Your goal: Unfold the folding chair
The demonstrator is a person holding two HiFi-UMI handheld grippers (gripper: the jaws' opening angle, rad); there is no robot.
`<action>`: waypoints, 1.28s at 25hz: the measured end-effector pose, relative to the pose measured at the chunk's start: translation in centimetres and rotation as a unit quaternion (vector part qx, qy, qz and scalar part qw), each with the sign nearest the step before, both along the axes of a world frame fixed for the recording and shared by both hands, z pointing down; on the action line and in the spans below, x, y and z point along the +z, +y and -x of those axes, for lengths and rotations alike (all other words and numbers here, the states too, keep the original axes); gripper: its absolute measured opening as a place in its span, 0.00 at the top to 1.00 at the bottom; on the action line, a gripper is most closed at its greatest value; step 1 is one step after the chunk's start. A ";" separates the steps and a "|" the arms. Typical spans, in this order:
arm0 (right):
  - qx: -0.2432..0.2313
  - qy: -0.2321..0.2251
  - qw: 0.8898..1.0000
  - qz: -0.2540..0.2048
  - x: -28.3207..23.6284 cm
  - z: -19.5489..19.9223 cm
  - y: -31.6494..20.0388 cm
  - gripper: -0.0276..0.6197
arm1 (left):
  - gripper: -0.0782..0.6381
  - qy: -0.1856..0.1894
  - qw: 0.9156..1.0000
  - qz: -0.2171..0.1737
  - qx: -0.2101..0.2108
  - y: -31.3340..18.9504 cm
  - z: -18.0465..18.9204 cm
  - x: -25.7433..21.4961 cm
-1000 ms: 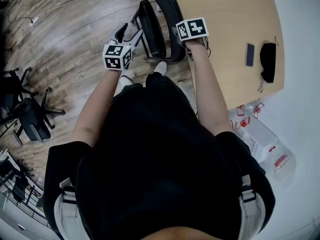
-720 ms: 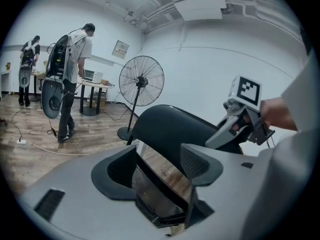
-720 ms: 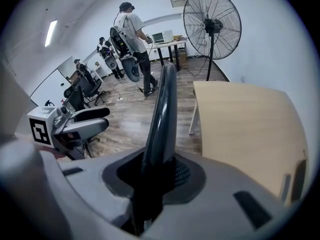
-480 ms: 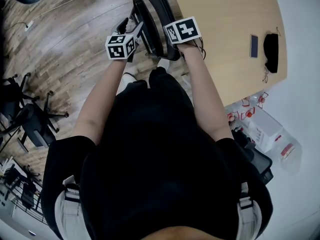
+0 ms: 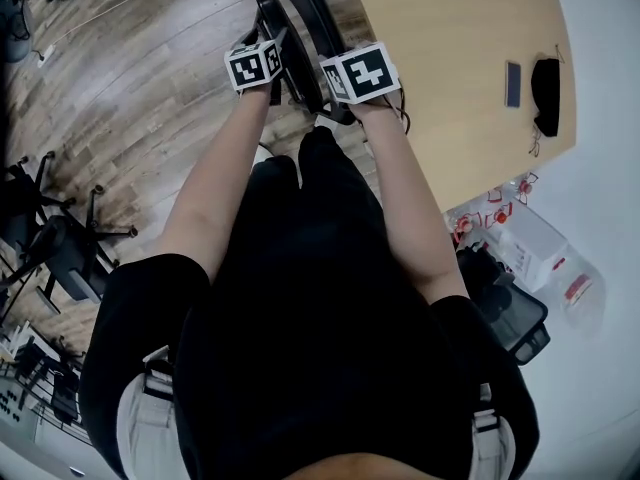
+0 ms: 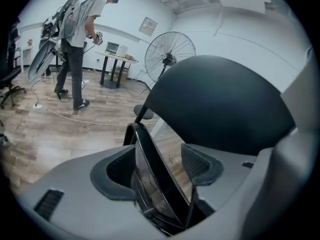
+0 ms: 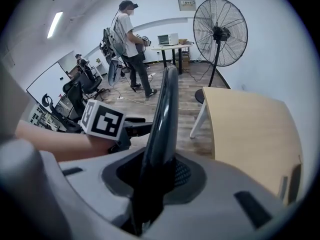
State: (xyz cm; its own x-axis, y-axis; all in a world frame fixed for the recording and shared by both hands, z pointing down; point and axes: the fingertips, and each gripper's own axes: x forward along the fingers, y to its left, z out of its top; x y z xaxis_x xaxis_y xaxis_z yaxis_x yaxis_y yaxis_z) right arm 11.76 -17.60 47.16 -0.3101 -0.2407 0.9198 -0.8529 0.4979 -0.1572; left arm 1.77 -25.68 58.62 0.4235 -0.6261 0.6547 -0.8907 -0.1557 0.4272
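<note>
The black folding chair stands folded on the wooden floor beside the table. In the right gripper view its backrest edge runs up from between the jaws, and my right gripper is shut on it. The left gripper view shows the thin seat panel between my left gripper's pads. A gap shows beside the right pad, so that gripper is open. The dark backrest fills the space behind. From the head view both marker cubes, left and right, sit close together at the chair.
A light wooden table stands right of the chair, with a phone and a black item on it. Office chairs stand at left. A standing fan and a person are farther back. Boxes lie at right.
My left gripper has come in from the left and down onto the chair's seat edge. My right gripper has shifted left with the backrest. The two cubes are now closer together.
</note>
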 end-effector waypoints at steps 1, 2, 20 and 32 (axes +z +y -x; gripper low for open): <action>0.000 0.000 1.000 -0.001 0.0 0.1 0.0 0.82 | 0.50 0.002 1.000 0.013 -0.009 -0.3 0.0 0.9; 0.001 -0.001 1.000 -0.003 0.0 0.3 0.0 0.82 | 0.50 0.003 1.000 0.025 -0.017 -0.5 -0.1 1.8; -0.013 -0.012 1.000 -0.024 -0.1 1.7 0.5 0.82 | 0.47 -0.011 0.986 0.153 -0.065 -1.1 -2.2 9.9; -0.012 -0.017 0.999 -0.032 -0.1 1.7 0.3 0.82 | 0.63 -0.016 0.987 0.140 -0.077 -2.3 -2.4 9.2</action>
